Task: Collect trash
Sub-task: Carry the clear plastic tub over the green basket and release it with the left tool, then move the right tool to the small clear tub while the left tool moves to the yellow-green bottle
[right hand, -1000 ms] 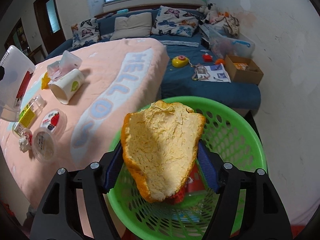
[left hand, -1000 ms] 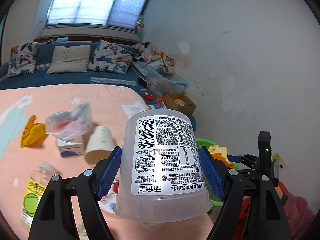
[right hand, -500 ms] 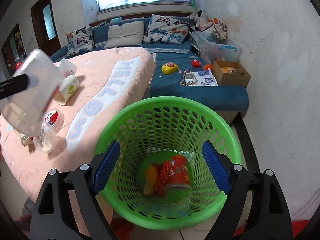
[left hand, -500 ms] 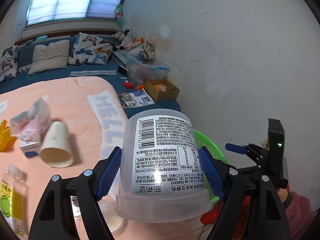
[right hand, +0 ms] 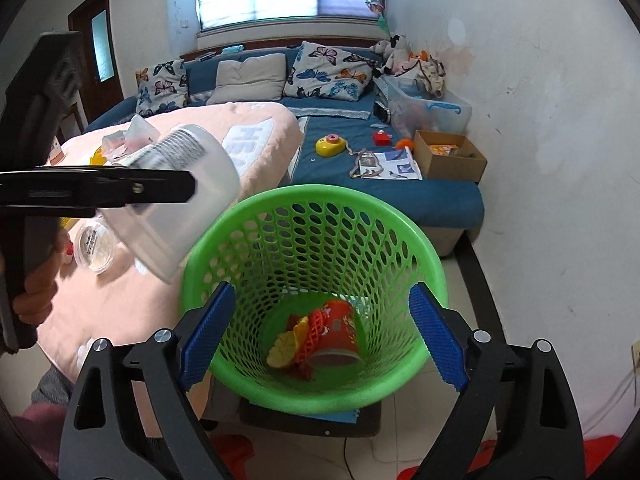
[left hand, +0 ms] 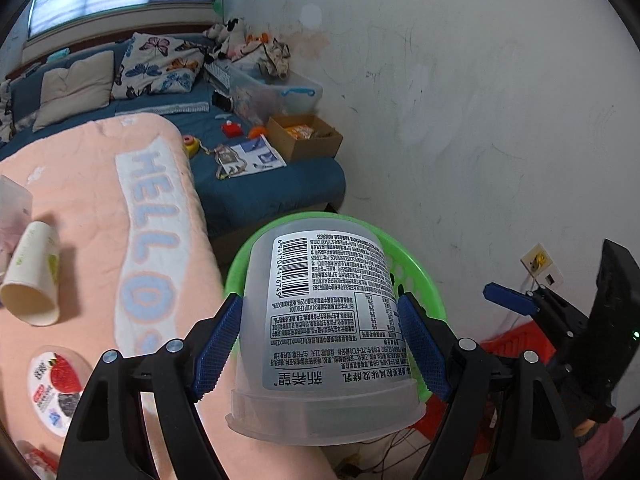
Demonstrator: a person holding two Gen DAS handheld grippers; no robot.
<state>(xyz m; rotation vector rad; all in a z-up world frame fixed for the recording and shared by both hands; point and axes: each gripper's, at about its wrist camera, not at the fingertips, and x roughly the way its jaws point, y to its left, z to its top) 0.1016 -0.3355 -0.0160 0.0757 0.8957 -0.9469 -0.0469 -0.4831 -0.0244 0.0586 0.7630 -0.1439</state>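
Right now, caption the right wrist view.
Open right tongs above green basket of trash; left tongs bring a plastic tub.

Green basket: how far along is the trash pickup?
Done: the green basket holds a red cup and a peel; the right gripper is open, jaws just opened, nothing between them. In hand: the left gripper grips a clear yogurt tub near the rim. Left on the blanket: a paper cup and a foil lid.
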